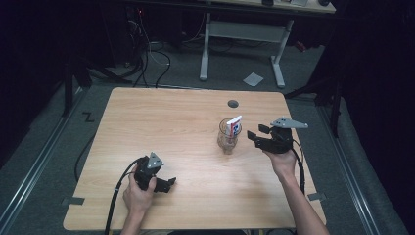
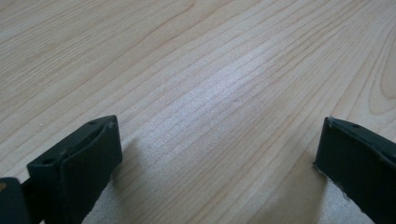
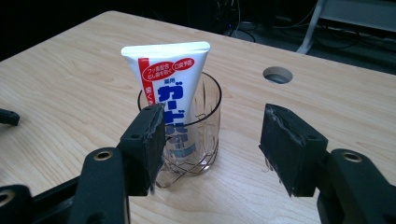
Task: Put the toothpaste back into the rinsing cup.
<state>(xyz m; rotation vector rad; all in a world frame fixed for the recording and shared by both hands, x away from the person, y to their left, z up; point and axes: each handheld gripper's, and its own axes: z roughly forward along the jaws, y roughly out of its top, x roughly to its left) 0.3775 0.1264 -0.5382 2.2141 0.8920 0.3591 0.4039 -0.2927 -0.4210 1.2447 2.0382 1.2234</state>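
A clear glass tumbler [image 1: 227,142] stands upright right of the table's middle, and a white toothpaste tube [image 1: 235,125] with red and blue print leans in it, crimped end up. My right gripper [image 1: 255,133] hovers just right of the glass, jaws apart, pointing at it. In the right gripper view the glass [image 3: 189,140] and tube [image 3: 169,79] sit just beyond the fingertips, partly behind the left finger [image 3: 148,140], and nothing lies between the jaws of this gripper [image 3: 215,128]. My left gripper [image 1: 169,185] rests open near the table's front left, over bare wood [image 2: 219,144].
The wooden table [image 1: 166,117] has a round cable hole [image 1: 233,104] behind the glass, also in the right gripper view [image 3: 277,74]. A white desk frame [image 1: 242,34], floor cables and a paper scrap [image 1: 253,79] lie beyond the far edge.
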